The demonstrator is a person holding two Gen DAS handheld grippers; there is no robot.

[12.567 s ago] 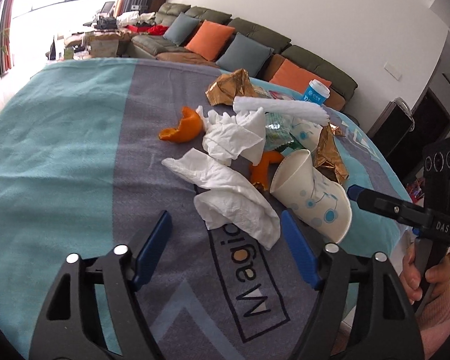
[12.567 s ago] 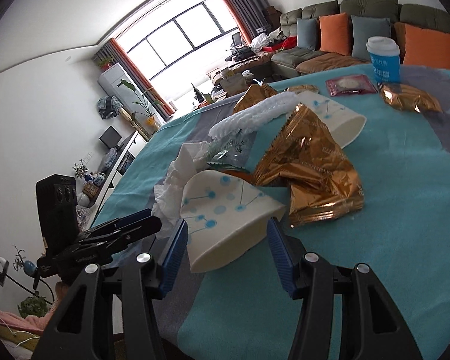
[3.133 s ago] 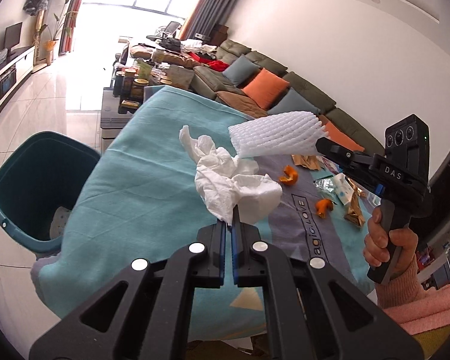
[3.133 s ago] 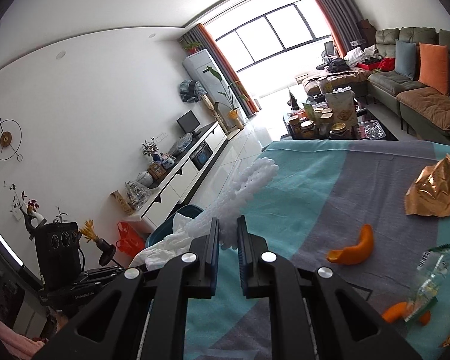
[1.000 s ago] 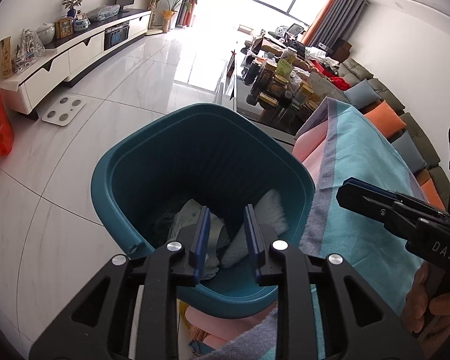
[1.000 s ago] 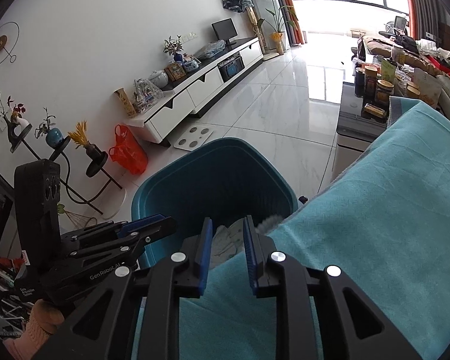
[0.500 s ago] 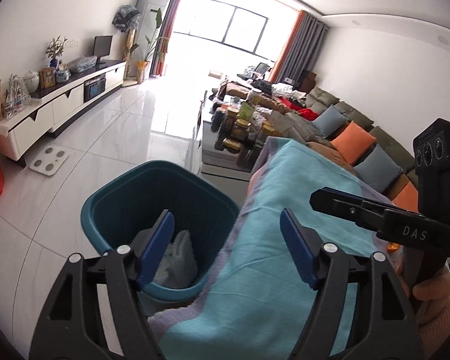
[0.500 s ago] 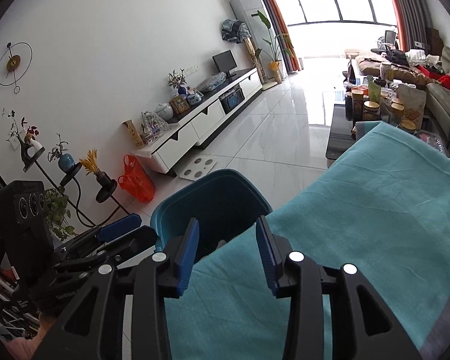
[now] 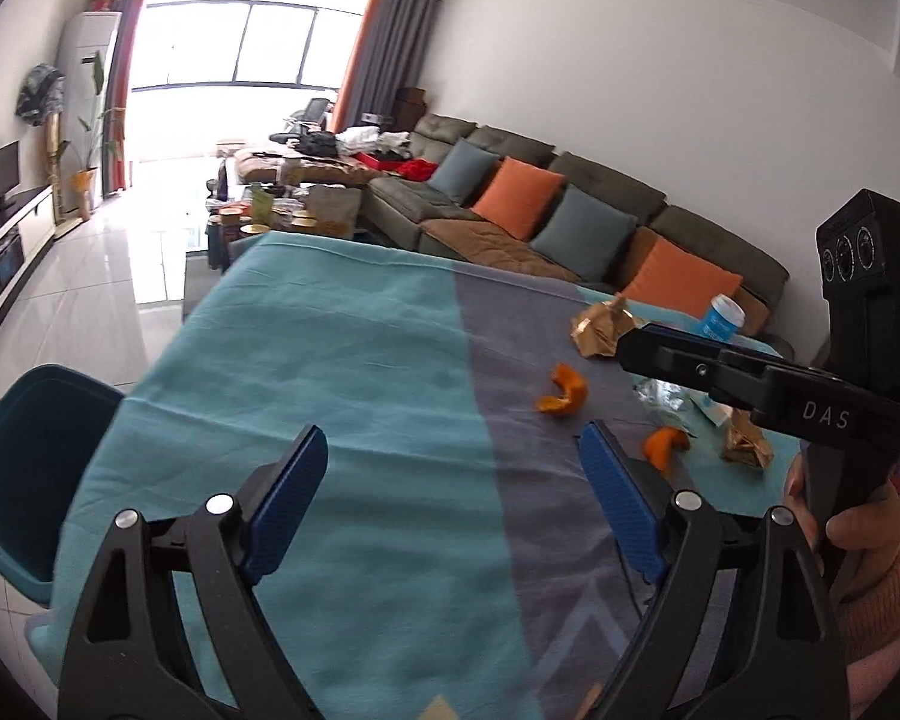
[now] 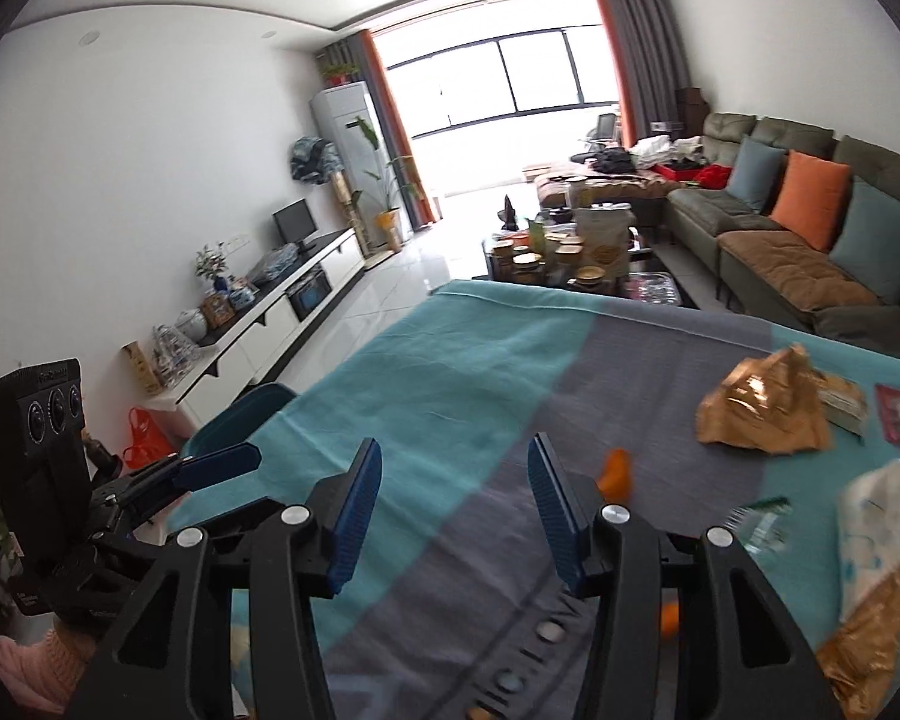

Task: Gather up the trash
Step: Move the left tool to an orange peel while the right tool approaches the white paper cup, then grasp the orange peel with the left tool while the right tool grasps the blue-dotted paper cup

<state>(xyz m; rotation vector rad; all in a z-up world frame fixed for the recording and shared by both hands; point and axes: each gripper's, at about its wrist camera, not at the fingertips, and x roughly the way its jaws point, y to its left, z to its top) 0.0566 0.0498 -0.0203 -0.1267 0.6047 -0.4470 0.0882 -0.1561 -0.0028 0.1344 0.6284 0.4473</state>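
Left tongs (image 9: 453, 504) wide open, right tongs (image 10: 453, 510) half open, jaws just opening, both empty. Curled orange peel pieces (image 9: 563, 389) ahead-right; teal plastic bin (image 9: 24, 462) behind-left. I'd straddle one peel squarely.

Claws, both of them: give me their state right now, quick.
Left claw: open, nothing between its jaws, which have just been opening.
Right claw: open, empty too, its jaws likewise just opening.
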